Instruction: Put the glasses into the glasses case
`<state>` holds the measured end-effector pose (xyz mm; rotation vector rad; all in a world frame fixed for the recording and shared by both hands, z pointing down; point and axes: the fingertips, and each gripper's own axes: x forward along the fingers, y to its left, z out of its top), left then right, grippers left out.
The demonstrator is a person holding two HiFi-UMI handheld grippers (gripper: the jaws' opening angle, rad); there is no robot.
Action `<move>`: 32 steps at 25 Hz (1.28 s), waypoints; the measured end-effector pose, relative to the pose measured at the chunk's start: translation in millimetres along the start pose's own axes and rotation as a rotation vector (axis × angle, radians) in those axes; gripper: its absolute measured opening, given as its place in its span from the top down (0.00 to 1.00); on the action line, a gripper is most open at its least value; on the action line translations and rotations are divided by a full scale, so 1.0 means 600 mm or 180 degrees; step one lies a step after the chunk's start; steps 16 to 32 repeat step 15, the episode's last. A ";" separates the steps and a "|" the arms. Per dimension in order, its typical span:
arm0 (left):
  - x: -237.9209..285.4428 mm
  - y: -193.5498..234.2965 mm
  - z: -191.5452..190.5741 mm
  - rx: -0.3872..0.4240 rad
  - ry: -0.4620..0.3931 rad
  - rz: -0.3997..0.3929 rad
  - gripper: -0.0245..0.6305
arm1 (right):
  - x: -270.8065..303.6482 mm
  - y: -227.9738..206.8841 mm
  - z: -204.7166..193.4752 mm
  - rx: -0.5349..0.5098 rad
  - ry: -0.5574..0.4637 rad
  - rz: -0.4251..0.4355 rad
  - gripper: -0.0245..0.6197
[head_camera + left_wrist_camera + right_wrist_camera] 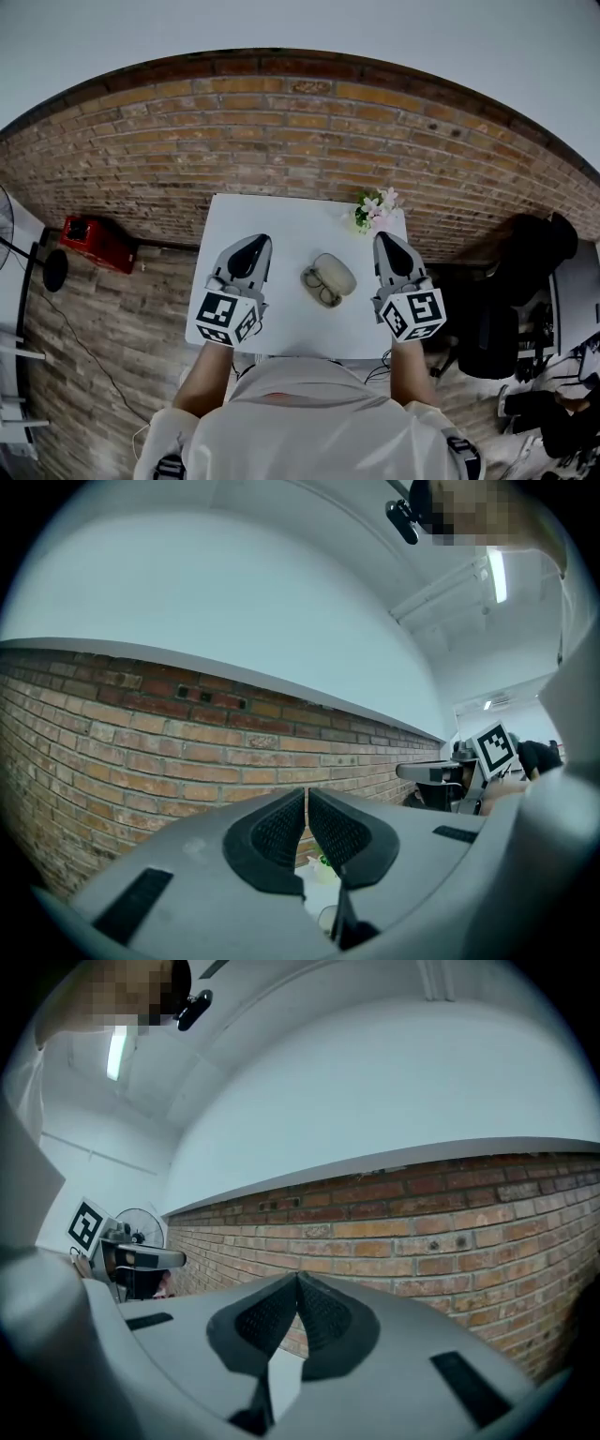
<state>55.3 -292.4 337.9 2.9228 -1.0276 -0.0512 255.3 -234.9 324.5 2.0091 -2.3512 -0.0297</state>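
Left hand-held gripper [255, 246] closed, empty; right hand-held gripper [387, 241] closed too; glasses [324, 288] between them.

Your shirt [309, 427]: pale, short-sleeved, with dark buckles [170, 466] at the shoulders.
Your left gripper [256, 242] and right gripper [383, 238]: grey moulded shells with black upper insets, each tapering to a point.
At each rear, a white cube with black square markers: left cube [228, 317], right cube [412, 314].
Pads [277, 832]: black, finely dimpled.
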 end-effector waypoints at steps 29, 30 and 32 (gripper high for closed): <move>0.002 -0.024 -0.004 0.0075 0.0068 -0.0013 0.93 | -0.003 0.013 -0.026 0.0014 0.0032 0.0237 0.88; 0.002 -0.024 -0.004 0.0075 0.0068 -0.0013 0.93 | -0.003 0.013 -0.026 0.0014 0.0032 0.0237 0.88; 0.002 -0.024 -0.004 0.0075 0.0068 -0.0013 0.93 | -0.003 0.013 -0.026 0.0014 0.0032 0.0237 0.88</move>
